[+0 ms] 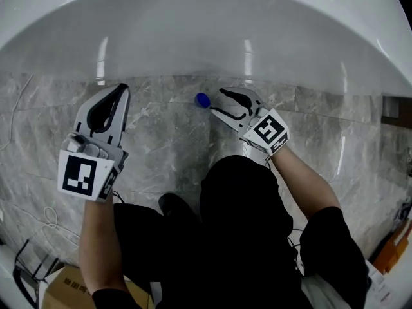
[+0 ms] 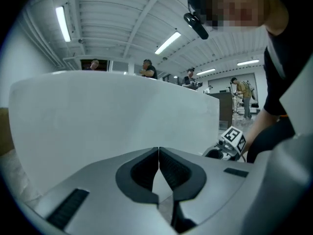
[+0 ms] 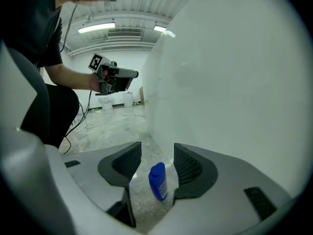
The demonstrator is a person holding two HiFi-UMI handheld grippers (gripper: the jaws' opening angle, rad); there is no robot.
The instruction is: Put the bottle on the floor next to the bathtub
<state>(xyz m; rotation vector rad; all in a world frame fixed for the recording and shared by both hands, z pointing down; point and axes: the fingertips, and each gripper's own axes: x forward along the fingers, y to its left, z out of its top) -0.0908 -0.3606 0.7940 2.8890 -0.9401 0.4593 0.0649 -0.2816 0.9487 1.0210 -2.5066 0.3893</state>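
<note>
Standing beside one bathtub [image 1: 206,37], one blue bottle [image 3: 158,181]; right tool [image 3: 157,151] apart, left tool [image 2: 159,153] together

surface: grey marble floor [image 1: 167,140] | on it: 1 blue bottle [image 1: 202,100], upright, beside white bathtub [image 1: 206,31]

Bathtub [image 1: 206,37] cut off at edges — bottle [image 3: 158,181] label, perhaps print, unreadable.

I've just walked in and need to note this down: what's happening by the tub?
A person at the bathtub holds a gripper in each hand. The blue bottle stands upright on the floor, close beside the tub. The right gripper is open, and the bottle stands just off its jaw tips, untouched. The left gripper is shut and empty, off to the side.
</note>
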